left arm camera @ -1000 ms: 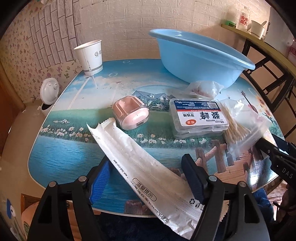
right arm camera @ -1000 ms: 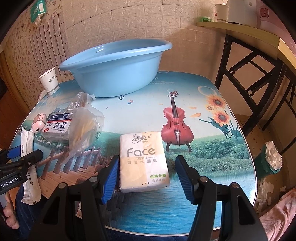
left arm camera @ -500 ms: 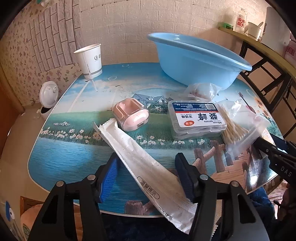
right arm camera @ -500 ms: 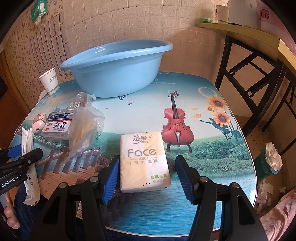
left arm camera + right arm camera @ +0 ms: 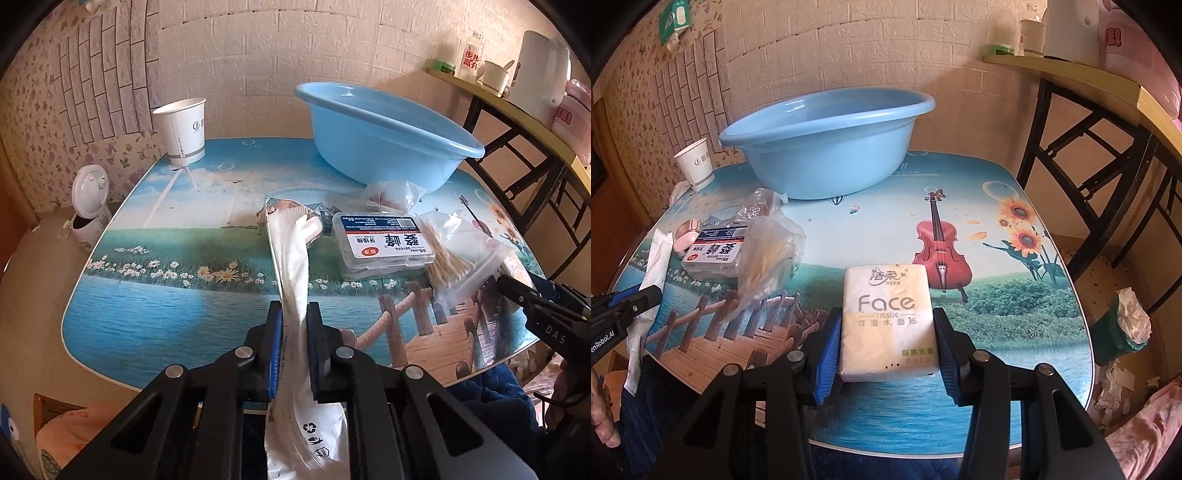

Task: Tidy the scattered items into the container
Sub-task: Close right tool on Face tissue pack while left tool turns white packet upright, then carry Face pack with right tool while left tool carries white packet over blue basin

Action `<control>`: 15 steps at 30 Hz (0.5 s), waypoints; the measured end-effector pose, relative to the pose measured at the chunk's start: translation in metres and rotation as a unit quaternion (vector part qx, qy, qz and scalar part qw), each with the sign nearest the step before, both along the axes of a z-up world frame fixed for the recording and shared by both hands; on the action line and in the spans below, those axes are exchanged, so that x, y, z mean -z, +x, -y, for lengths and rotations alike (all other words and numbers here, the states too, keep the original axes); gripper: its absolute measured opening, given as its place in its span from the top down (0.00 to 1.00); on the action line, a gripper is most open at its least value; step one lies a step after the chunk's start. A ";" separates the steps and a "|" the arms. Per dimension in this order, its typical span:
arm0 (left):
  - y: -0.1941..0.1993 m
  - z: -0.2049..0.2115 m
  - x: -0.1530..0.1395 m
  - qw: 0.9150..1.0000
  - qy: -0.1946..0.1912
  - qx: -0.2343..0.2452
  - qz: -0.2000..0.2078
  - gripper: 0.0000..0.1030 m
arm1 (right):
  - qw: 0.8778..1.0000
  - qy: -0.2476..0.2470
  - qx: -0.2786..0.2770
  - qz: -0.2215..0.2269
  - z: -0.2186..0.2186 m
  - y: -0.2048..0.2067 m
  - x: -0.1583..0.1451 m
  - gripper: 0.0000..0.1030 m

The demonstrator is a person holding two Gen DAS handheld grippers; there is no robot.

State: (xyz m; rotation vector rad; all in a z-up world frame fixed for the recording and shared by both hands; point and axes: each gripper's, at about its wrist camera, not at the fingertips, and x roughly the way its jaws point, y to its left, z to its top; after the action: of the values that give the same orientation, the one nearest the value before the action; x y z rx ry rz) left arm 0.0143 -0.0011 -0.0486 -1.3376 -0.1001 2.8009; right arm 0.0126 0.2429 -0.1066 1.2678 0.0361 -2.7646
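Note:
My left gripper (image 5: 294, 345) is shut on a long white plastic wrapper (image 5: 291, 273), held off the table's near edge; it also shows in the right wrist view (image 5: 652, 275). My right gripper (image 5: 886, 345) has closed its blue pads against the sides of a Face tissue pack (image 5: 886, 317) lying on the table. The light blue basin (image 5: 384, 129) stands at the back, also in the right wrist view (image 5: 827, 140). A pink case (image 5: 314, 225), a floss-pick box (image 5: 384, 242), a cotton swab bag (image 5: 458, 258) and a clear bag (image 5: 391, 194) lie on the table.
A paper cup (image 5: 183, 129) stands at the back left of the table (image 5: 147, 314). A small white bin (image 5: 88, 206) sits on the floor at left. A black-framed shelf (image 5: 1108, 122) and a green bin (image 5: 1123, 328) stand to the right.
My left gripper has shut on the white wrapper and lifted it, swinging it upright. My right gripper has narrowed onto the tissue pack.

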 end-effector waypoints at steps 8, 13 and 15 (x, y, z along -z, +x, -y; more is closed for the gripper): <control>0.010 0.013 -0.012 1.000 0.007 -0.013 -0.017 0.90 | 1.000 0.002 0.004 -0.005 0.002 0.008 -0.006 0.53; 0.014 0.018 -0.020 0.999 0.011 -0.018 -0.027 0.90 | 1.000 0.002 0.005 -0.011 0.003 0.012 -0.010 0.53; 0.015 0.020 -0.022 0.999 0.013 -0.020 -0.031 0.90 | 1.000 0.002 0.006 -0.014 0.003 0.013 -0.013 0.53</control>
State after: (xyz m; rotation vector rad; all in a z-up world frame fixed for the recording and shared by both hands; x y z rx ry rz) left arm 0.0294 -0.0208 -0.0263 -1.2570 -0.1630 2.8603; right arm 0.0257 0.2398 -0.0933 1.2342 0.0359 -2.7934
